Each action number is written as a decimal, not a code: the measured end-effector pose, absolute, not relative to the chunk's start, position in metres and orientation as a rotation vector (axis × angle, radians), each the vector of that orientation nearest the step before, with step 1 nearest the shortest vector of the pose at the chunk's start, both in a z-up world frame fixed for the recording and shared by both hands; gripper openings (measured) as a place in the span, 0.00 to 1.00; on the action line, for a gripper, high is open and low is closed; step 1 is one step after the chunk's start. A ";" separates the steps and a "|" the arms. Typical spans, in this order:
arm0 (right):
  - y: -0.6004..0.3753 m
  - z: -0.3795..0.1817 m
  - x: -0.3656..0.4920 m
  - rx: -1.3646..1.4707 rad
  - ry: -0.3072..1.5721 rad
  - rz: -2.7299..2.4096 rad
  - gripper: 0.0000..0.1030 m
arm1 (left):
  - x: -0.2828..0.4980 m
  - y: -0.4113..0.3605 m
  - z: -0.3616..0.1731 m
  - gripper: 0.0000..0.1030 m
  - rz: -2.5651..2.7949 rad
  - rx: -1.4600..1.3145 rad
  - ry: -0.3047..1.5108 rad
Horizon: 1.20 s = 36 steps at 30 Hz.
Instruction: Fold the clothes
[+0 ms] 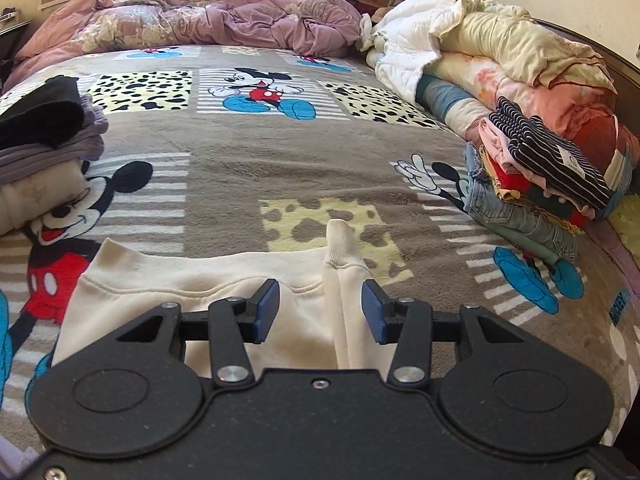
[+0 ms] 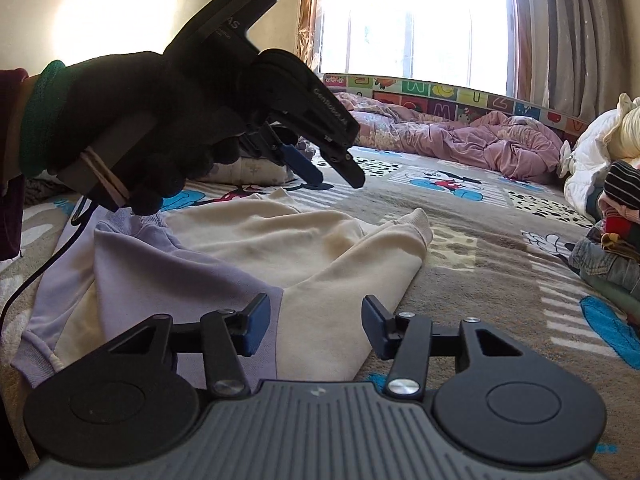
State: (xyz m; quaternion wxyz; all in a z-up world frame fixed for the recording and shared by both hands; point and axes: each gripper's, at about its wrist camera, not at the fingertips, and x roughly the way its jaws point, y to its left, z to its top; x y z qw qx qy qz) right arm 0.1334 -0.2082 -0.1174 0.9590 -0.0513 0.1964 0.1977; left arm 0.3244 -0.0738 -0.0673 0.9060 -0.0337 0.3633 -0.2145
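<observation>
A cream and lilac sweatshirt lies spread on the Mickey Mouse bedspread. In the left wrist view its cream hem and a folded-in sleeve with a ribbed cuff lie just below my left gripper, which is open and empty above the cloth. My right gripper is open and empty, hovering over the sweatshirt's near part where lilac meets cream. The left gripper also shows in the right wrist view, held by a black-gloved hand above the garment's far edge.
A stack of folded clothes sits at the right of the bed, with piled quilts behind it. A crumpled pink duvet lies at the head. Folded dark and grey items rest at the left. A cable hangs from the left gripper.
</observation>
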 end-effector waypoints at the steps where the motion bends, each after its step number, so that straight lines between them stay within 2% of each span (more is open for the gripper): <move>1: -0.208 -0.119 0.135 -0.100 0.407 0.401 0.49 | 0.329 -0.078 -0.068 0.43 -0.449 -0.069 0.759; 17: -0.201 -0.129 0.142 -0.105 0.459 0.445 0.49 | 0.384 -0.129 -0.096 0.41 -0.461 -0.020 0.828; 19: -0.200 -0.130 0.141 -0.108 0.460 0.452 0.49 | 0.390 -0.130 -0.101 0.33 -0.452 -0.020 0.837; 21: -0.199 -0.130 0.141 -0.114 0.461 0.459 0.49 | 0.395 -0.128 -0.106 0.30 -0.442 -0.031 0.840; 23: -0.198 -0.130 0.140 -0.117 0.464 0.466 0.49 | 0.398 -0.126 -0.108 0.20 -0.435 -0.046 0.837; 24: -0.198 -0.130 0.140 -0.118 0.466 0.468 0.49 | 0.399 -0.124 -0.109 0.11 -0.432 -0.057 0.836; 27: -0.197 -0.131 0.139 -0.120 0.469 0.474 0.49 | 0.403 -0.110 -0.115 0.06 -0.422 -0.140 0.849; 36: -0.195 -0.132 0.140 -0.126 0.481 0.488 0.49 | 0.406 -0.083 -0.131 0.04 -0.370 -0.325 0.857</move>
